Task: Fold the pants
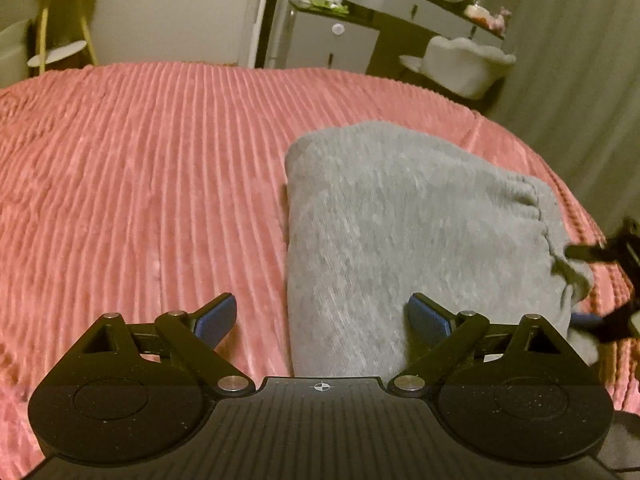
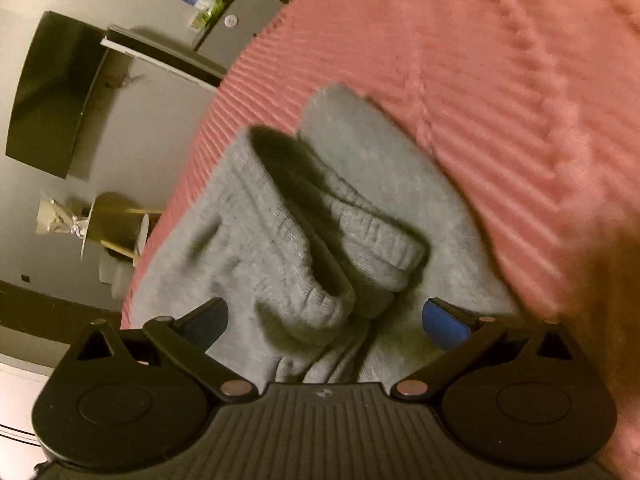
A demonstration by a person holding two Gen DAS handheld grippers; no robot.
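Grey knit pants lie folded in a compact bundle on the pink ribbed bedspread. My left gripper is open, just above the near edge of the bundle, its left finger over the bedspread. My right gripper is open and tilted, close over the ribbed waistband and cuffs of the pants. In the left wrist view the right gripper shows at the right edge, its fingers at the bundle's right end.
The bedspread covers the bed. Beyond the bed stand a yellow side table, a grey dresser with small items and a white fluffy chair. A curtain hangs at the right.
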